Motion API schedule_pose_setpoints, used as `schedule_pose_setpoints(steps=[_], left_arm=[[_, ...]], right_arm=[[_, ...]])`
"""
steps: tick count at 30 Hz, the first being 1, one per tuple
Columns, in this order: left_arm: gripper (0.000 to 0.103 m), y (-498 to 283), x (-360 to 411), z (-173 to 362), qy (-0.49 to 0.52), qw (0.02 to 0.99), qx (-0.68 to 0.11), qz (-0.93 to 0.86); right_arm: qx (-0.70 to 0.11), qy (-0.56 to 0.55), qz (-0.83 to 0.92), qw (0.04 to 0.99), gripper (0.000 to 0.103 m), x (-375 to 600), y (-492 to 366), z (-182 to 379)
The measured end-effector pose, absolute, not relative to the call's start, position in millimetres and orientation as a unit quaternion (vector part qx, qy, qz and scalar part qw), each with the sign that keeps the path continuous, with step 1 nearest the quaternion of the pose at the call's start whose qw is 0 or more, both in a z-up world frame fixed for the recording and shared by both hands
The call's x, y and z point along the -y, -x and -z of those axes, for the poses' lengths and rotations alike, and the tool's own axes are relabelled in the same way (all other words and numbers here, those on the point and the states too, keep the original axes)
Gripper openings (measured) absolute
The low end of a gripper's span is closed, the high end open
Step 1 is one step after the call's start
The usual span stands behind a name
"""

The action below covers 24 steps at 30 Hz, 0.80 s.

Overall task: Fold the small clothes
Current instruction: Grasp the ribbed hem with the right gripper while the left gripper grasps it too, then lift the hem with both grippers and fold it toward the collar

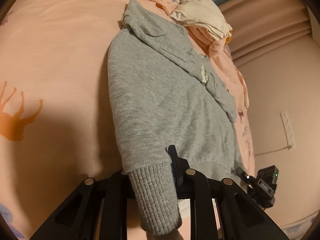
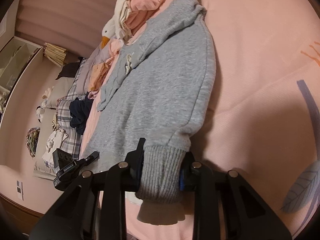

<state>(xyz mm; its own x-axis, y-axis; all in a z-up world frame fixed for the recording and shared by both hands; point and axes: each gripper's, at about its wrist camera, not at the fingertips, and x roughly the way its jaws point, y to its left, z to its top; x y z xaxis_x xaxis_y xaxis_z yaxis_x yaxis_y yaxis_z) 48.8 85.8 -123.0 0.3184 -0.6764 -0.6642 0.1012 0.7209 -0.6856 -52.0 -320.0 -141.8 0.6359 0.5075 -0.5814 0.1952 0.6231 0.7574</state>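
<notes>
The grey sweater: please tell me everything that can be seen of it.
The grey sweater is a soft, heathered knit with a hood and ribbed cuffs. It lies spread flat on the pink sheet, hood towards a pile of clothes. A small white piece sits near its neck. The left gripper is shut on one cuff, the right gripper on the other cuff.

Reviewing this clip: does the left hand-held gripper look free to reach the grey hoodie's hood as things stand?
Probably not yet: the left hand-held gripper is shut on a ribbed cuff. Nothing lies over the hood on the grey hoodie, so once it lets go the way looks clear.
</notes>
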Motion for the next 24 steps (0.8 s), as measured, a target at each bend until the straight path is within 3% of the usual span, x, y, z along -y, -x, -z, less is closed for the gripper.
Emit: schedule_pose_setpoints(steps=[24], left_arm=[[0.014, -78, -75, 55, 0.264, 0.793, -0.453, 0.309]], right_arm=[[-0.309, -0.430, -0.158, 0.834, 0.020, 328, 34, 90]])
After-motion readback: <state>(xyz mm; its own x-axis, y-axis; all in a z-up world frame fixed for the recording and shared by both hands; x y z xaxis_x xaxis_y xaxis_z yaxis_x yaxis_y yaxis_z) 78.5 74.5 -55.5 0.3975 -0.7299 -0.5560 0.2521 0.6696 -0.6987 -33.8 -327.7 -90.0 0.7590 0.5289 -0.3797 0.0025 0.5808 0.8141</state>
